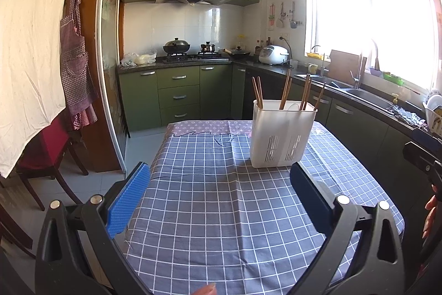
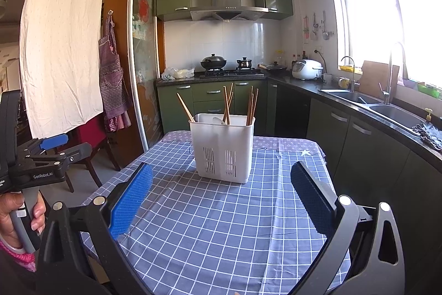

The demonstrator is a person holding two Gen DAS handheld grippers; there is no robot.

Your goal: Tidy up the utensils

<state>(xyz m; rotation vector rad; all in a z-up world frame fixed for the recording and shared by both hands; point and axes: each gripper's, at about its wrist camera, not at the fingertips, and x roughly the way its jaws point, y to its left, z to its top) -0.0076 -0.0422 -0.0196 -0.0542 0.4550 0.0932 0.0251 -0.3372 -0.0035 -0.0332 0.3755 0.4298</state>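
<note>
Both grippers, left (image 1: pixel 219 179) and right (image 2: pixel 221 181), spread wide, holding nothing | table (image 2: pixel 221 226) bare in front of me | holder (image 2: pixel 224 148) mid-table, chopsticks (image 2: pixel 227 104) already standing in it, so I reckon we're basically done | path clear, nothing loose spotted

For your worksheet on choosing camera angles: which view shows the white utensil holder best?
The right wrist view: the white utensil holder sits near centre, showing both slotted panels and its open top. The left wrist view shows it off to the right, against window glare.
</note>
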